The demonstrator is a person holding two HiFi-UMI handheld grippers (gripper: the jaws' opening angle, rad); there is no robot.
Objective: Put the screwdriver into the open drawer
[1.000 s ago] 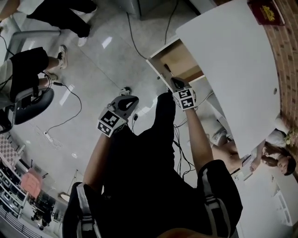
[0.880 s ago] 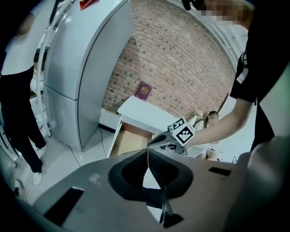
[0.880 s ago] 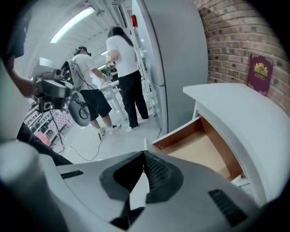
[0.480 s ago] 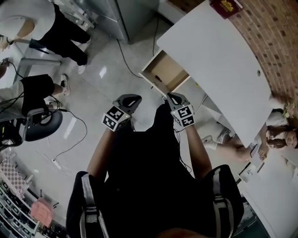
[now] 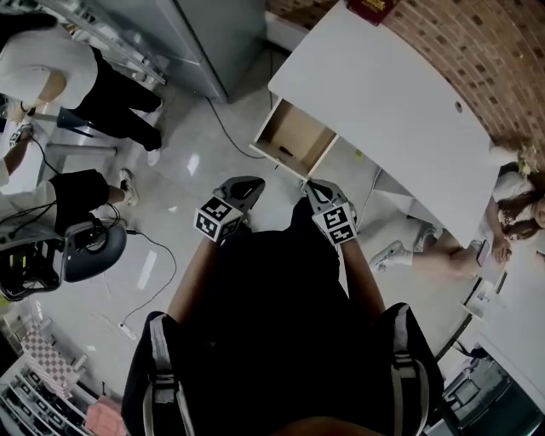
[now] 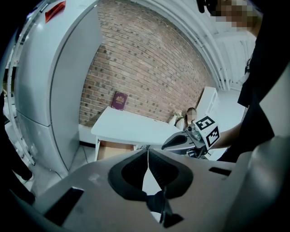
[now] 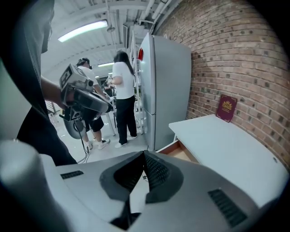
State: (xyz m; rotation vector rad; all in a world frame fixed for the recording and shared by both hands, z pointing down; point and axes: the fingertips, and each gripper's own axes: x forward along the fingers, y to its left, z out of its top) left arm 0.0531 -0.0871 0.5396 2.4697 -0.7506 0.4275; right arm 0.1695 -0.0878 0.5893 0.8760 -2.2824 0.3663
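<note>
The dark speck [image 5: 285, 152] in the drawer [image 5: 305, 134] is too small to name; the red book [image 5: 370, 8] is cut off.

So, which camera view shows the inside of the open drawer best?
The head view: it looks down into the open drawer, showing its wooden floor and a small dark object inside. The left gripper view shows only a brown strip of it under the white table; the right gripper view shows just a corner.

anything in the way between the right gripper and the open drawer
Nothing visible does. Only floor lies between the right gripper, jaws together and empty, and the drawer, which stands pulled out from under the white table. A small dark thing already lies in it, too small to name.
</note>
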